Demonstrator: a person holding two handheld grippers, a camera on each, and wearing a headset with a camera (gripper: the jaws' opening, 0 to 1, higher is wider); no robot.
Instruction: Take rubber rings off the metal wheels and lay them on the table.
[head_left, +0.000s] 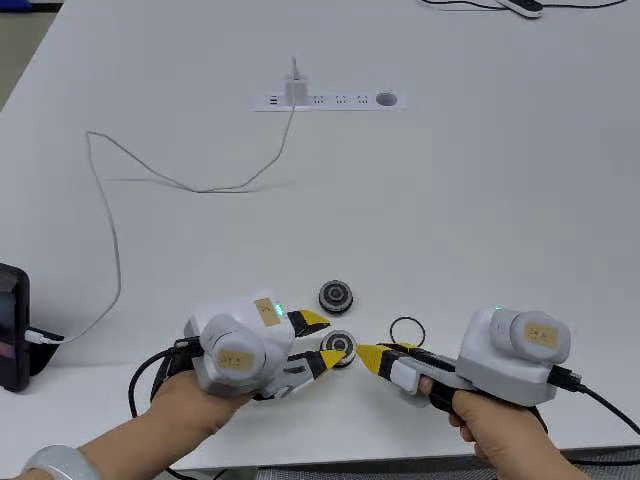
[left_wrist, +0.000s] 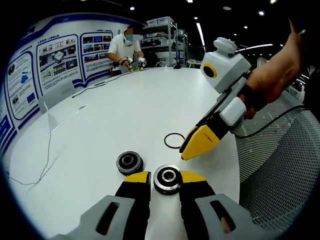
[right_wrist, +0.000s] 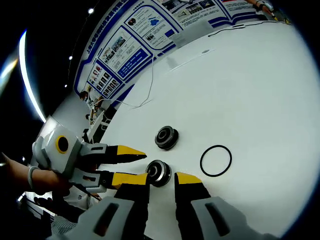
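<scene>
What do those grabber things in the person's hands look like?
The left gripper and right gripper look the same: a rounded white body with a tan sticker on it and a small green light. Both end in black jaws with yellow tips. A black cable trails from the back of each. The person wears a pale band on the left wrist.

Left gripper (head_left: 325, 340) and right gripper (head_left: 380, 354): white shells, tan stickers, black jaws tipped yellow, black cables. Silvery wristband (head_left: 50, 462) too.
</scene>
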